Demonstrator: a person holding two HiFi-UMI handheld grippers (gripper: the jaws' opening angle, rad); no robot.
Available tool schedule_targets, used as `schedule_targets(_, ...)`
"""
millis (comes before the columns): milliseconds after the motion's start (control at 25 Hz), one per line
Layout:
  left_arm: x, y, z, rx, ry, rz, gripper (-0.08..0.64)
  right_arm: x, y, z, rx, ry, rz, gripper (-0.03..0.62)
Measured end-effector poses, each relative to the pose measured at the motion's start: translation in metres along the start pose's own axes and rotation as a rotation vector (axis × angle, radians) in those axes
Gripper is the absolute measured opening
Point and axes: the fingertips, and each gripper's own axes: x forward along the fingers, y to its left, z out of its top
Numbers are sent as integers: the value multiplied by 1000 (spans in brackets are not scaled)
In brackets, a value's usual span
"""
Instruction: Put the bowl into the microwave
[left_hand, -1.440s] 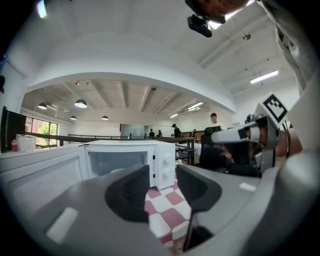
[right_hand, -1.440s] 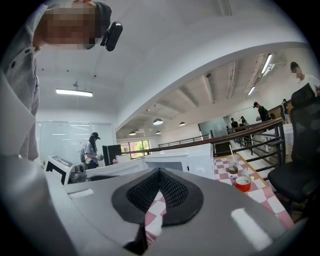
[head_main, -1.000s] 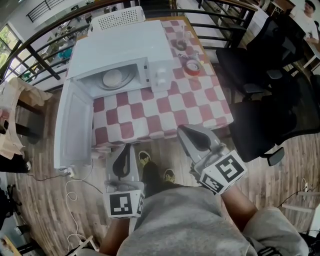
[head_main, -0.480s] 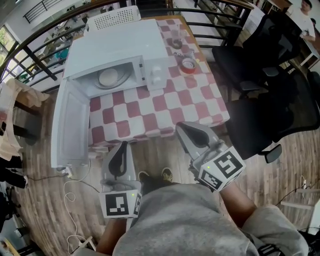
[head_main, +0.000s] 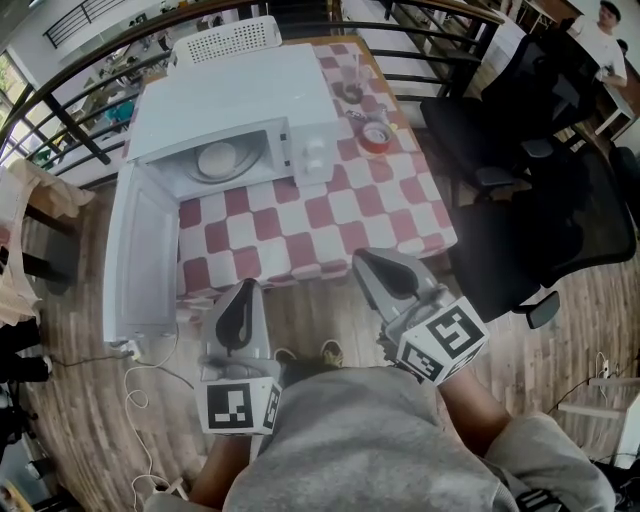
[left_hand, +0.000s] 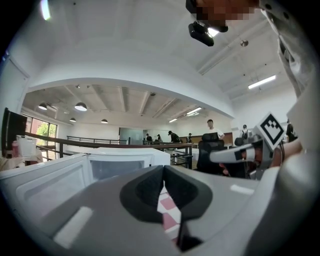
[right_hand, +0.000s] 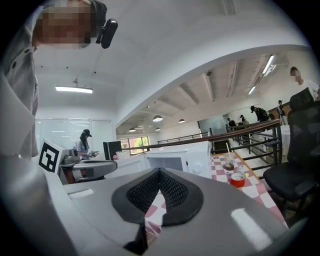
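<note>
Since a second ago the bench (head_main: 300, 215) and the open microwave (head_main: 240, 95) have drifted slightly up the head view. The left claw (head_main: 243, 292) and right claw (head_main: 365, 260) are both pressed together, empty. The red bowl (head_main: 376, 136) sits on the bench at the microwave's 3 o'clock, well apart at 12 o'clock from the right claw.

No words, brands or numbers are legible; the left cube (head_main: 238, 405) and right cube (head_main: 443, 343) bear only black-and-white square markers.
</note>
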Motion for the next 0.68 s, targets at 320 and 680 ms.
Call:
schedule_targets(320, -4, 5, 0, -20, -8, 21, 12, 4, 0, 0, 12, 5, 6, 0)
schedule_targets(680, -10, 10, -3, -32, -2, 37, 12, 9, 8, 2, -2, 6, 19, 0)
